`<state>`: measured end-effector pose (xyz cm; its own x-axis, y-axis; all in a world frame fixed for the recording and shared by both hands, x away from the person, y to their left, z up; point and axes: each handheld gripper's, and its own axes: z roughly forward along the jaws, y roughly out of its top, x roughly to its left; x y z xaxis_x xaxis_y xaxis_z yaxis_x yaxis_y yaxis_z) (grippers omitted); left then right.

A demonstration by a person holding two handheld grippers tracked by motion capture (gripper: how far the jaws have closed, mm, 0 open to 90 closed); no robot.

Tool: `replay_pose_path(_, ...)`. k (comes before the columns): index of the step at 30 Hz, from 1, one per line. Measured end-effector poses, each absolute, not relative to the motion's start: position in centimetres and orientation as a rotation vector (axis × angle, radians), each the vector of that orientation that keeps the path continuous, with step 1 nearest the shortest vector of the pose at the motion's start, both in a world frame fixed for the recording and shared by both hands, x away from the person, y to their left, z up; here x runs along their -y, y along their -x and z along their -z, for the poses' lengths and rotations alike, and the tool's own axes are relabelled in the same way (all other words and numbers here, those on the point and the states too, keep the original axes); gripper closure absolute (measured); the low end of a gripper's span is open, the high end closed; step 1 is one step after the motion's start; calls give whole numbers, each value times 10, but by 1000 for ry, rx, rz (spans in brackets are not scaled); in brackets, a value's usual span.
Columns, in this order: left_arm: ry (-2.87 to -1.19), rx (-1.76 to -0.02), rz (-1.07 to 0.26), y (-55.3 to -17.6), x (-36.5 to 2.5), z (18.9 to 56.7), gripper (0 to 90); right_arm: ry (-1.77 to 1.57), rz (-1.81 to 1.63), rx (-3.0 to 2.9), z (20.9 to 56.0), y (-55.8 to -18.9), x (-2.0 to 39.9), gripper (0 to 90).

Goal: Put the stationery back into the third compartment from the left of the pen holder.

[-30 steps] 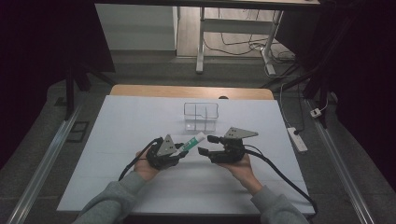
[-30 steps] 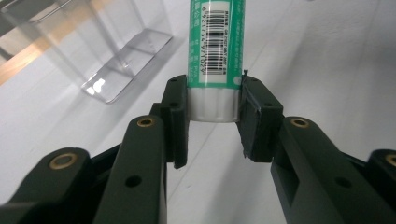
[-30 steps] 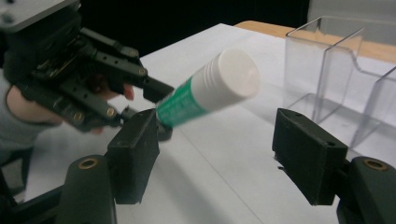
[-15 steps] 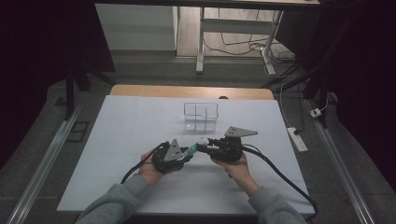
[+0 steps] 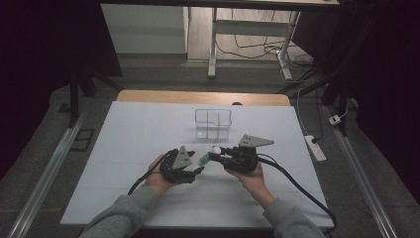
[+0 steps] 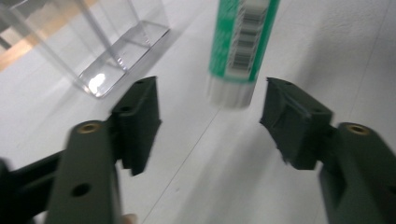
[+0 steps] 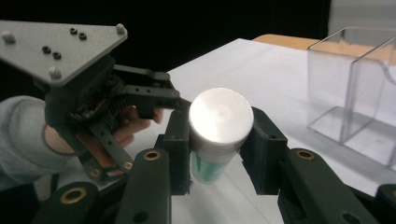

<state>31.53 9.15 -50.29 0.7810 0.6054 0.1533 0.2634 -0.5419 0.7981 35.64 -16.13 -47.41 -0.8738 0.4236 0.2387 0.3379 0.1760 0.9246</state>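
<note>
Clear plastic divided organiser box [image 5: 213, 124] sits on the white table [image 5: 124, 144] at 12 o'clock from the hands; its compartments look empty.

Changes: a second ago the left gripper [image 5: 194, 172] held the green-and-white tube with white cap [image 5: 207, 157] and the right gripper [image 5: 216, 154] stood apart at 3 o'clock of it. Half a second ago the right one had moved in onto the tube's cap end. Now it's a handover: left jaws have just been opening, and in the left gripper view they stand wide, with the tube's ribbed white end between them and clear of both pads. Right jaws have just been closing; in the right gripper view they clamp the tube just below the cap.

Tube location: above the table centre-front, between the two hands, carried by the right gripper alone.

Orientation in the high view: long axis runs 1 to 7 o'clock, cap toward 1 o'clock, ribbed end toward the left gripper.
</note>
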Motion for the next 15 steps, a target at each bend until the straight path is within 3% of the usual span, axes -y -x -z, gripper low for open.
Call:
replay_pose_path(6, -2162, -684, -512, -313, -105, 500, 279, -743, -1798, -2313, 468, -356, 166, 643)
replay_pose_path(15, -2144, -789, -538, -297, -156, 495, 266, -670, -1804, -2235, 448, -352, 176, 643)
